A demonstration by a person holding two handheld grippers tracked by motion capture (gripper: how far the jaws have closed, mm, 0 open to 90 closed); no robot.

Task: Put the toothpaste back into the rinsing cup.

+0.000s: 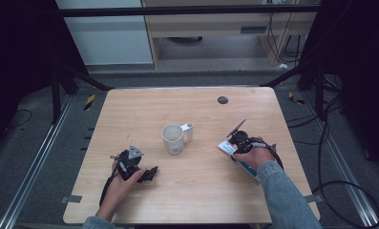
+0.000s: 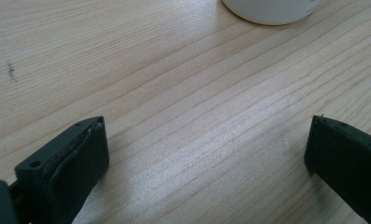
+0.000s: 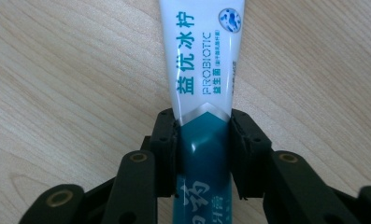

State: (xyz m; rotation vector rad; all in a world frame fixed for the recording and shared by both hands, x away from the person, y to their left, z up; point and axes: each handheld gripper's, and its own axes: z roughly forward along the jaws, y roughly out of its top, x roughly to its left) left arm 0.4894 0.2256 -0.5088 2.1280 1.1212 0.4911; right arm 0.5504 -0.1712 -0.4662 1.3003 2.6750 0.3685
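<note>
pale wooden table point(image 1: 196, 191), dark surroundings

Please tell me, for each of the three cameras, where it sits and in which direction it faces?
High view: above the person's side, facing forward and down on the light wooden table; both forearms show.
Left gripper view: rides on the left gripper, facing the tabletop; open black jaws.
Right gripper view: rides on the right gripper, jaws clamping the white-and-teal toothpaste tube.
Shared: the white plastic cup, high and left views.

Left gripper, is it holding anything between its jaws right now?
No, the left gripper has its jaws wide apart with nothing but bare table between them.
</note>
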